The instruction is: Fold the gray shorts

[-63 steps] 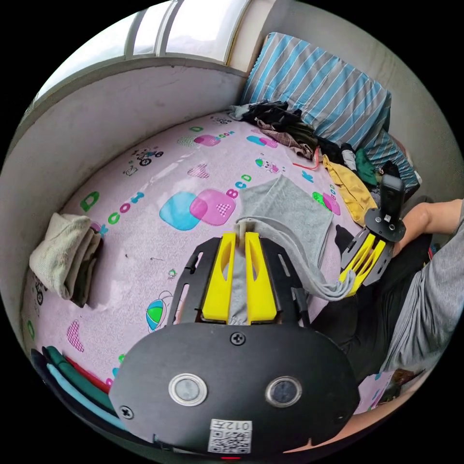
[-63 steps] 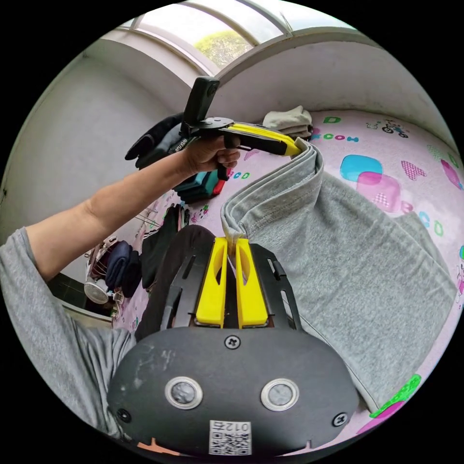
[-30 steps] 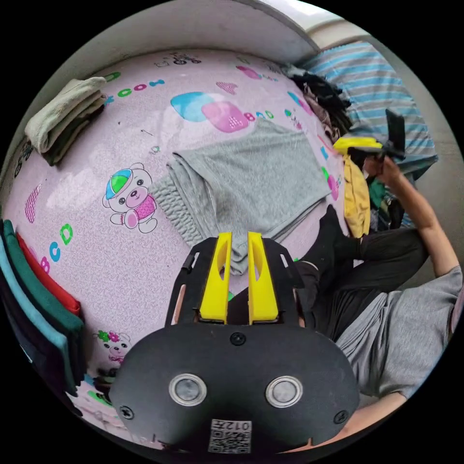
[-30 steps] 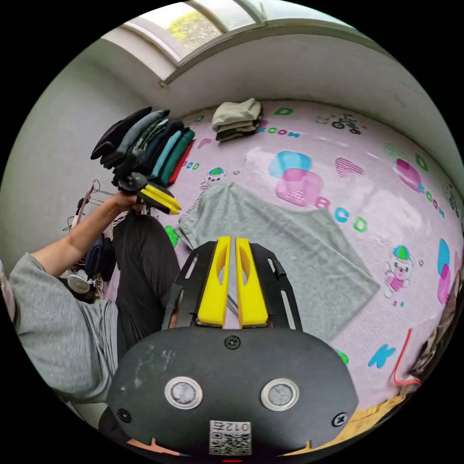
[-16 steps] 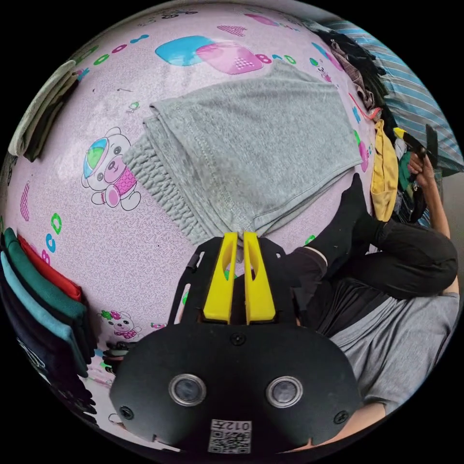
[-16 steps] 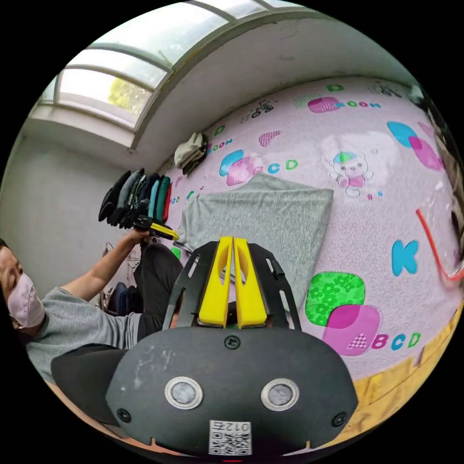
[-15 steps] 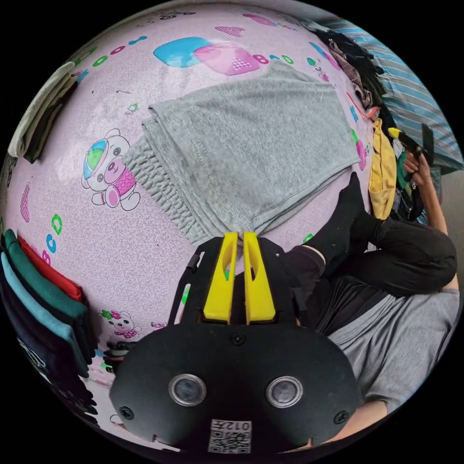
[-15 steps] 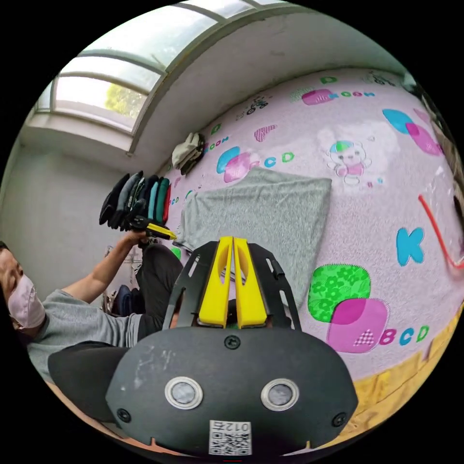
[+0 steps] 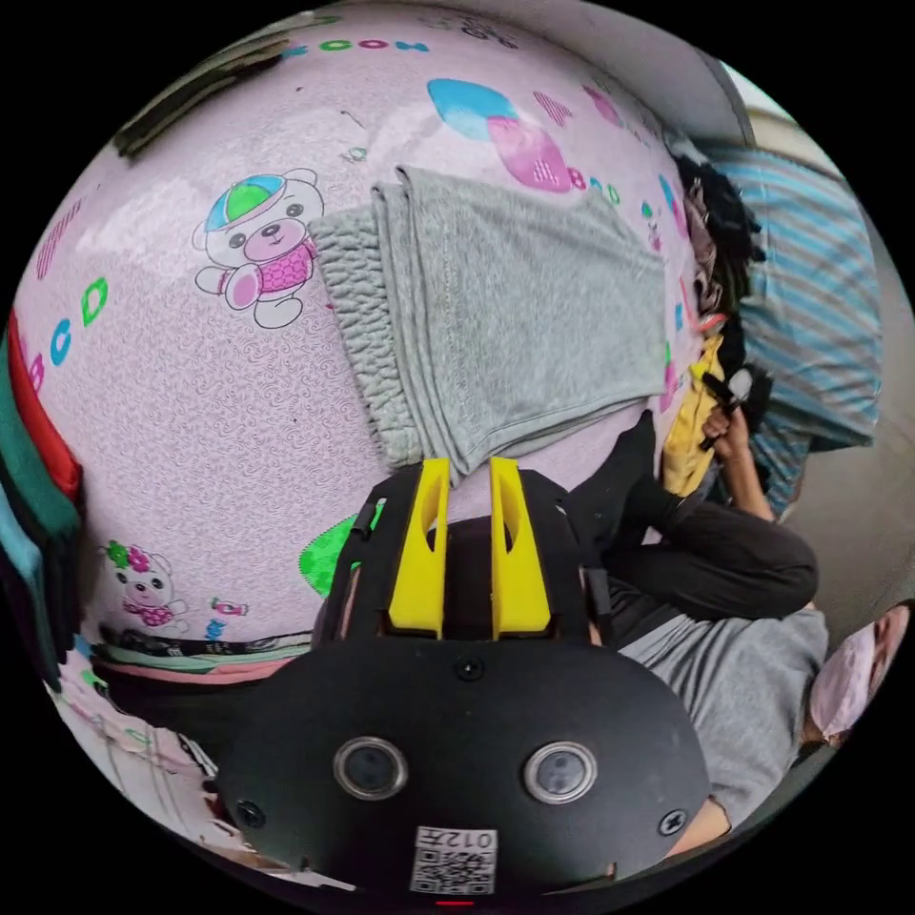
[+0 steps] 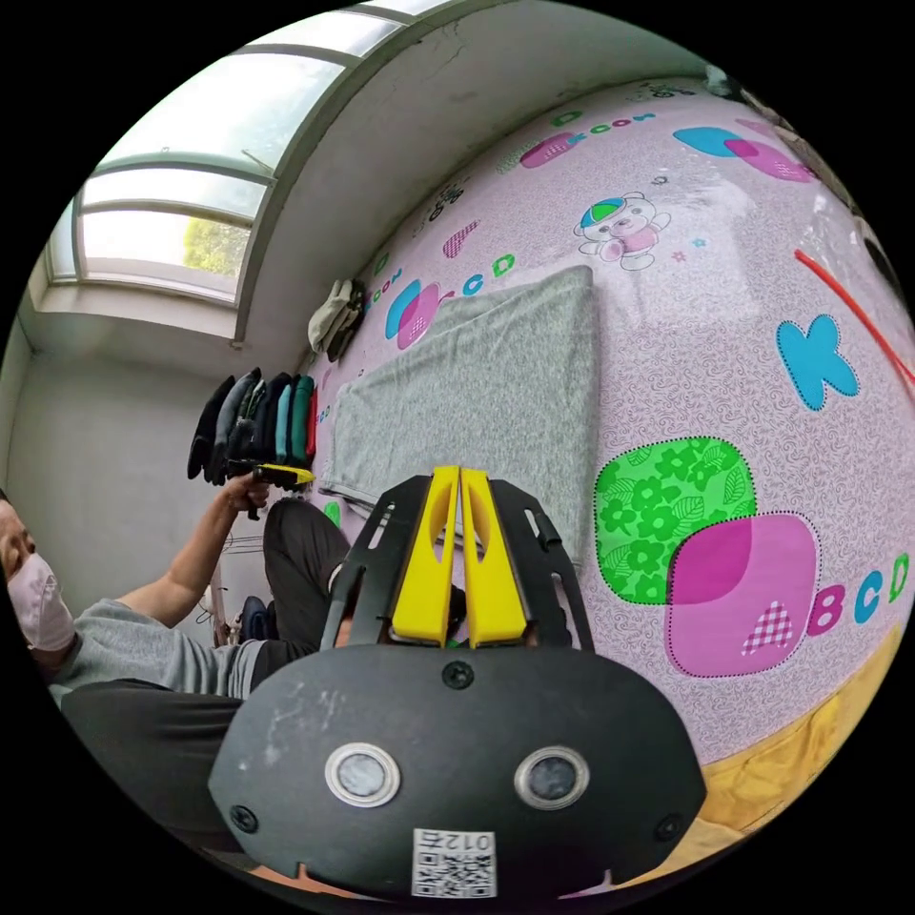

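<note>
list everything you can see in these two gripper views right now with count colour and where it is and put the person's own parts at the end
gray shorts: one, gray, lying flat and folded on the mat, elastic waistband toward the bear print
mat: one, pink with cartoon prints, under the shorts
folded clothes stack: one row, black, blue, teal, green, red, at the mat's edge by the wall
folded pale garment: one, beige, on the mat below the window
yellow garment: one, yellow, beside the shorts' far end
striped pillow: one, blue and gray, behind the dark clothes pile
window: one, bright, above the wall
left gripper: yellow jaws apart, just off the shorts' edge
right gripper: yellow jaws together, holding nothing
</note>
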A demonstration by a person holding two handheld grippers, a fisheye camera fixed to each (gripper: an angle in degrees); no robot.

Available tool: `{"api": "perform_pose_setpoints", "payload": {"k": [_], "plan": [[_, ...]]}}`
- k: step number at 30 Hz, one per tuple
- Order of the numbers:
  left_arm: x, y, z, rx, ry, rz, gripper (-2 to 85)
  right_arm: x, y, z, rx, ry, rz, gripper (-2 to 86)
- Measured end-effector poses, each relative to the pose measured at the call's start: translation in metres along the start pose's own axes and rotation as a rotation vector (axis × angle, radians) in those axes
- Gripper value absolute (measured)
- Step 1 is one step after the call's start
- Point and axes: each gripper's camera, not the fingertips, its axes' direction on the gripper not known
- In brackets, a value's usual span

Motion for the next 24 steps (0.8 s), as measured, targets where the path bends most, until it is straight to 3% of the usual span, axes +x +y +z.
{"api": "perform_pose_setpoints", "payload": {"k": [5, 10, 18, 24], "plan": [[0.005, 0.0, 0.007, -0.009, 0.011, -0.078, 10.6, 0.021, 0.019, -0.016, 0.036, -0.045, 0.075, -0.7], [0.035, 0.003, -0.014, 0.149, -0.13, -0.08, 9.8, 0.02, 0.026, -0.024, 0.026, -0.027, 0.06, -0.7], [0.06, -0.004, -0.007, 0.105, -0.18, -0.106, 5.1, 0.023, 0.023, -0.022, -0.018, 0.028, 0.055, -0.8], [0.117, 0.011, -0.043, 0.127, -0.258, 0.083, 1.0, 0.032, 0.024, -0.011, -0.113, 0.098, 0.072, -0.8]]}}
